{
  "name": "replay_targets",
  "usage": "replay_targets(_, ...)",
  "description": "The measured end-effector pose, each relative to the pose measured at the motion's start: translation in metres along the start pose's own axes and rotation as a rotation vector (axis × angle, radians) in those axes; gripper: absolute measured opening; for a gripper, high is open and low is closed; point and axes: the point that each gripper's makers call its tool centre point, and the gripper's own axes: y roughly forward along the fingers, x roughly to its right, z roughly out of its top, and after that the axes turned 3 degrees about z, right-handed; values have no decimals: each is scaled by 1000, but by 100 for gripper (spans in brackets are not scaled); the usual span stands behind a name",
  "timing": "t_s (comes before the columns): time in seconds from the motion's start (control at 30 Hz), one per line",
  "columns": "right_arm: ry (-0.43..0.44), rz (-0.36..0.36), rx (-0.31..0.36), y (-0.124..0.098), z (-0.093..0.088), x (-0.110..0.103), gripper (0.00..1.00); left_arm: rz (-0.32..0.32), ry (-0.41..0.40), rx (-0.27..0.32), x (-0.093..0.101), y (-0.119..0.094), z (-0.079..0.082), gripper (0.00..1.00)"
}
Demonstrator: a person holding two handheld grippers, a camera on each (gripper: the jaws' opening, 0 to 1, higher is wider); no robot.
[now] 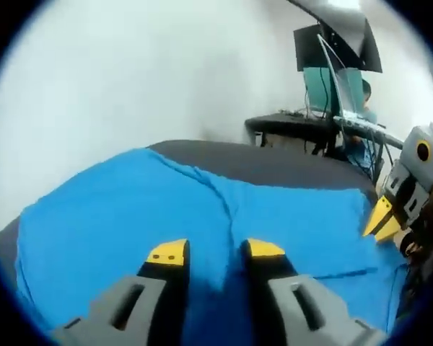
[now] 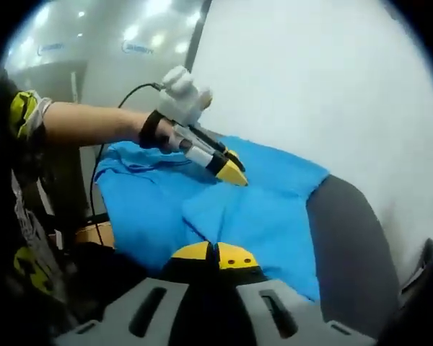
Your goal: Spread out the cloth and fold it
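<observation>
My left gripper (image 1: 215, 250) gapes over the cloth (image 1: 130, 209), empty; right gripper (image 2: 216, 254) closed, apparently empty. I'd pinch edges, pull flat.

Dark grey table (image 1: 274, 167); blue cloth (image 1: 115, 223) spread on it.

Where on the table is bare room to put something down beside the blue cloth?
A bare strip of the dark grey table lies between the blue cloth and the white wall. The left gripper crowds the cloth's middle.
</observation>
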Motion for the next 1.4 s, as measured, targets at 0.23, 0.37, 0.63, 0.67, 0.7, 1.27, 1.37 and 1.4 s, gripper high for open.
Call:
replay_targets(0.23,130,81,105,-16,12,-10,13,-94,-15,165,21,-78,32,29)
replay_targets(0.37,226,49,279,-33,45,2,13,-61,-55,278,-3,-147,42,30)
replay_targets(0.63,393,-98,598,-66,86,50,10,195,-173,249,-78,-248,-44,30)
replay_targets(0.67,402,-88,616,-67,88,51,10,205,-211,275,-80,-257,-52,30)
replay_targets(0.7,417,-70,625,-67,90,51,10,197,-241,299,-78,-263,-56,30)
replay_targets(1.27,140,93,340,-48,66,3,37,-189,415,118,65,-201,-100,60)
replay_targets(1.37,8,129,234,-41,44,-13,46,-168,497,95,64,-196,-108,73)
replay_targets(1.4,-47,86,209,-39,38,-10,48,-127,497,114,58,-196,-105,72)
